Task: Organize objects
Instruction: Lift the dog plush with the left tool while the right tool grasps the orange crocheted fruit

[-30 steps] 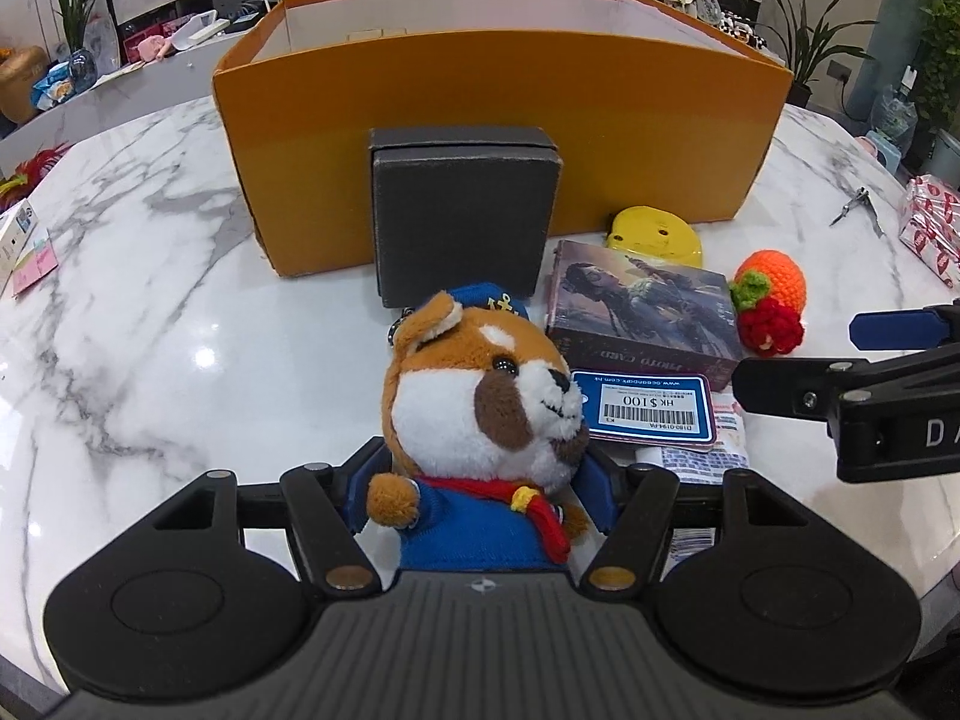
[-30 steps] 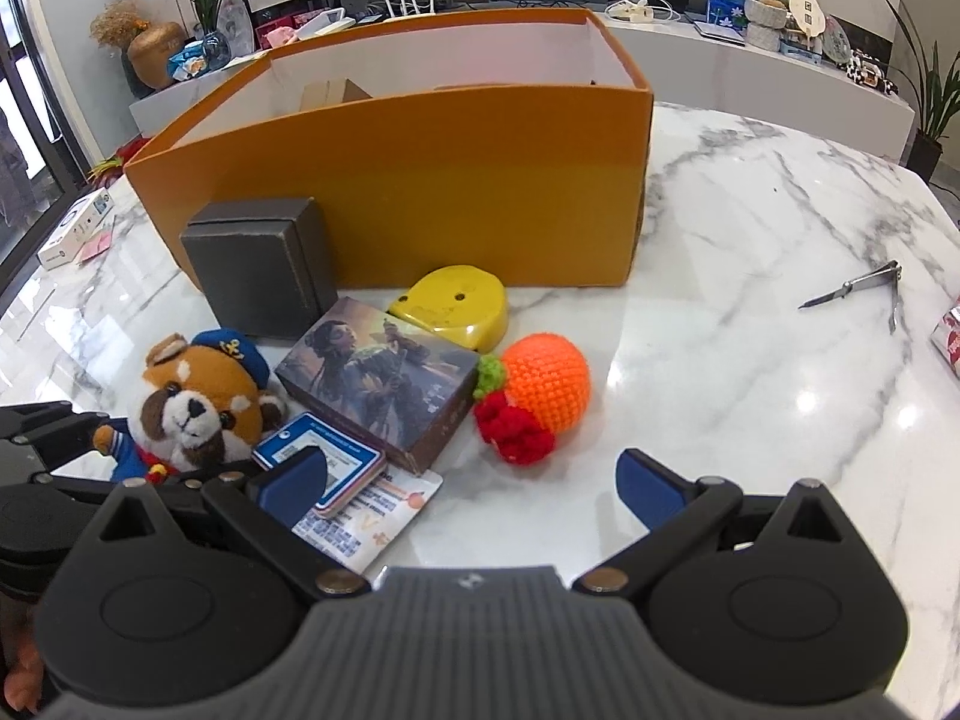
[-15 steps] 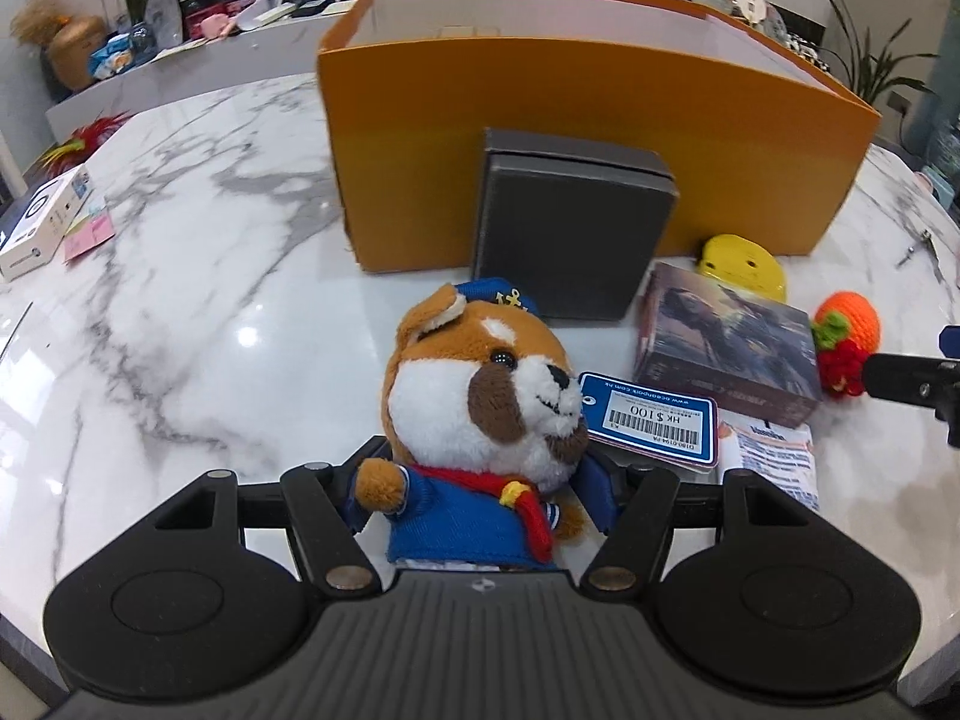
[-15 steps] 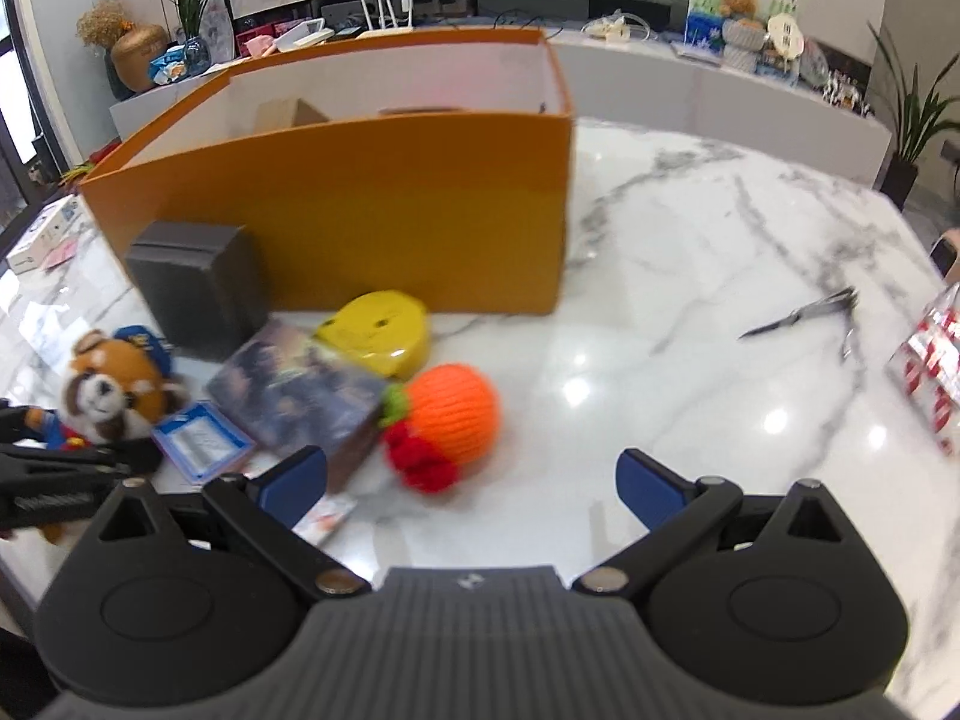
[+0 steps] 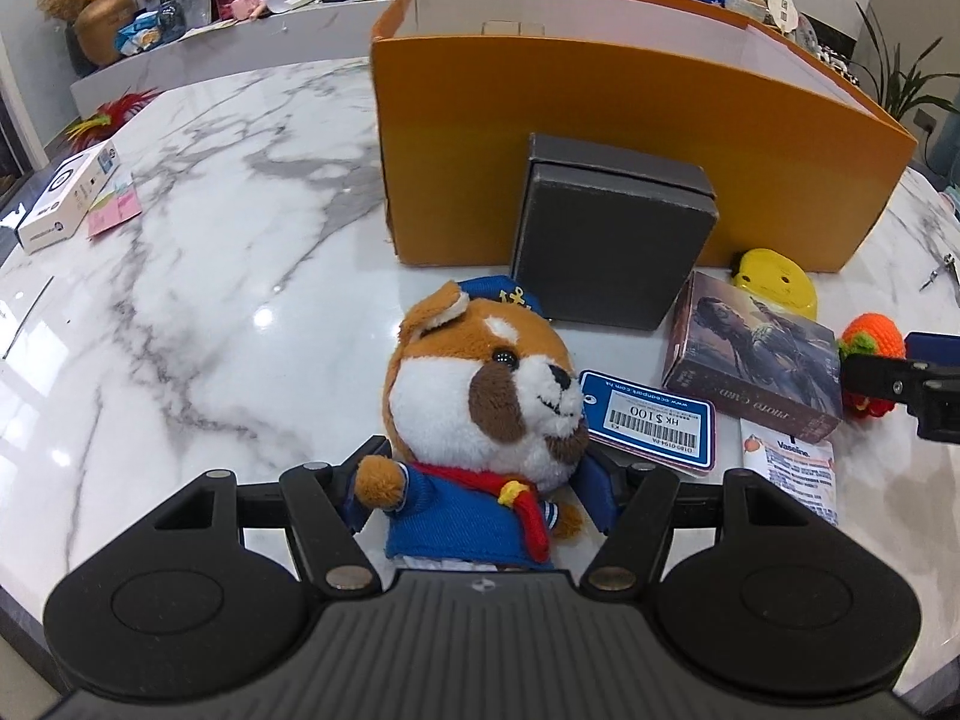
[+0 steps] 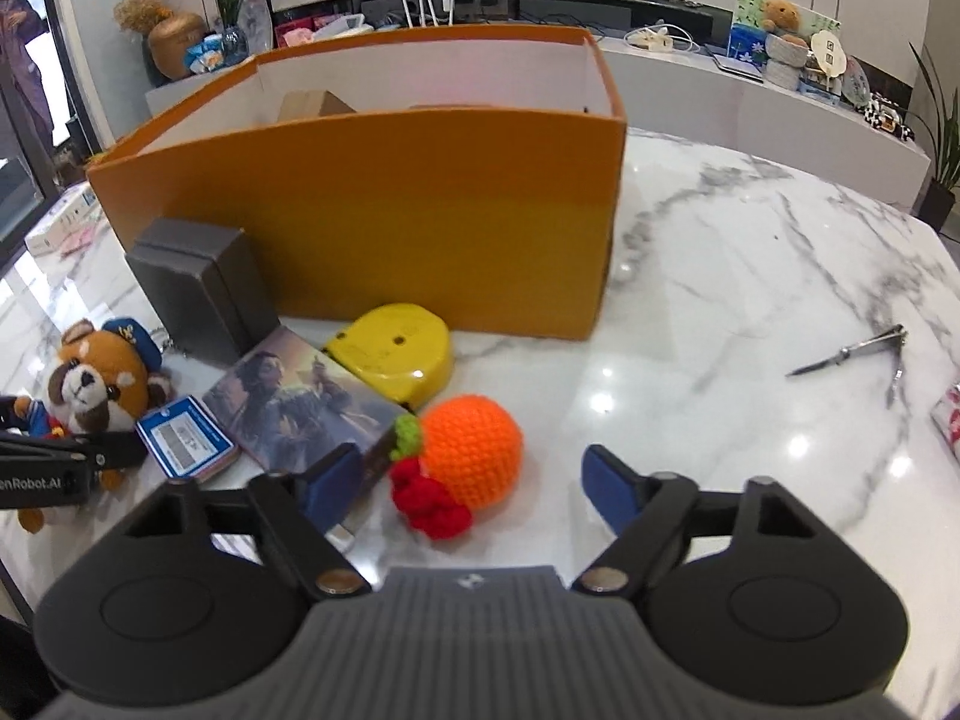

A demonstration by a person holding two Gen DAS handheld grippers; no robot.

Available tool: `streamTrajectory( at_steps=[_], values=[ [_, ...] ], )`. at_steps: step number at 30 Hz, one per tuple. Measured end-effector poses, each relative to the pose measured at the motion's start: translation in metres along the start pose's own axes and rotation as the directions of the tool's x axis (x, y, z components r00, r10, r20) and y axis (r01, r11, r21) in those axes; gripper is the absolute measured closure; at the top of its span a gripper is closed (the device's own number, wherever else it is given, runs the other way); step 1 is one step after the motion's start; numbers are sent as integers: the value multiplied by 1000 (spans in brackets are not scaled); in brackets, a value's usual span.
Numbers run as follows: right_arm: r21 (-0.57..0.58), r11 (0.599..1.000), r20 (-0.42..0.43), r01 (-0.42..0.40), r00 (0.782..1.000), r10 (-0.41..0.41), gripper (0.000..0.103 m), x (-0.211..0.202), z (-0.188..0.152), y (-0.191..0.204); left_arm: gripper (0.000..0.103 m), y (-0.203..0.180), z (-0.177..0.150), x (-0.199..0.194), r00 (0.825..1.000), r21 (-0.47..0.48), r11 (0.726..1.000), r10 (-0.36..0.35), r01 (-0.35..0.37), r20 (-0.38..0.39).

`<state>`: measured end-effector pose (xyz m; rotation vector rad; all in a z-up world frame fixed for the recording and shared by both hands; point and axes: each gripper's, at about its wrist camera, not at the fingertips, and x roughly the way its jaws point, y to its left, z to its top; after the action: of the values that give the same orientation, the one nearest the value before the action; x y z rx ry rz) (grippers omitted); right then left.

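My left gripper (image 5: 480, 498) is shut on a plush dog (image 5: 480, 408) in a blue sailor suit, held just above the marble table; it also shows in the right wrist view (image 6: 96, 384). My right gripper (image 6: 474, 480) is open, its fingers on either side of a crocheted orange (image 6: 474, 450), also seen at the right edge of the left wrist view (image 5: 870, 336). A large orange box (image 6: 372, 222) stands open behind. A dark grey box (image 5: 606, 240), a photo card box (image 5: 756, 354), a yellow case (image 6: 396, 354) and a blue card (image 5: 654, 420) lie in front of it.
A Vaseline leaflet (image 5: 792, 474) lies under the card. Nail clippers (image 6: 852, 354) lie on the marble table (image 6: 750, 276) at right. A white carton (image 5: 66, 198) and pink notes (image 5: 114, 210) lie at the far left. Shelves and plants stand behind.
My left gripper has swung left with the plush dog held in it. My right gripper has moved forward so its open fingers now flank the crocheted orange.
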<state>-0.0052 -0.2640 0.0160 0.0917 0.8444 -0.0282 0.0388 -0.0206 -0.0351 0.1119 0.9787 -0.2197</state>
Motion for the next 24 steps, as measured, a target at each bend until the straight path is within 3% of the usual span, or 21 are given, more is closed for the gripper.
streamTrajectory(
  at_steps=[7, 10, 19, 22, 24],
  values=[
    [47, 997, 5, -54, 999, 53, 27, 7, 3, 0, 27, -1, 0, 0, 1000, 7, 1000, 6, -6, 1],
    [64, 995, 23, -74, 997, 72, 41, 7, 3, -1, 27, -1, 0, 0, 1000, 8, 1000, 6, -6, 1],
    [151, 986, 14, -66, 998, 64, 44, 10, 2, -15, 27, -1, 0, 0, 1000, 11, 1000, 3, -3, 0],
    [160, 985, 11, -63, 998, 62, 53, 9, 1, -16, 27, 0, 0, 0, 1000, 11, 1000, 3, -3, 1],
    [193, 980, 6, -48, 999, 48, 53, 10, 0, -22, 27, -1, 0, 0, 1000, 12, 1000, 2, -2, 1]
  ],
)
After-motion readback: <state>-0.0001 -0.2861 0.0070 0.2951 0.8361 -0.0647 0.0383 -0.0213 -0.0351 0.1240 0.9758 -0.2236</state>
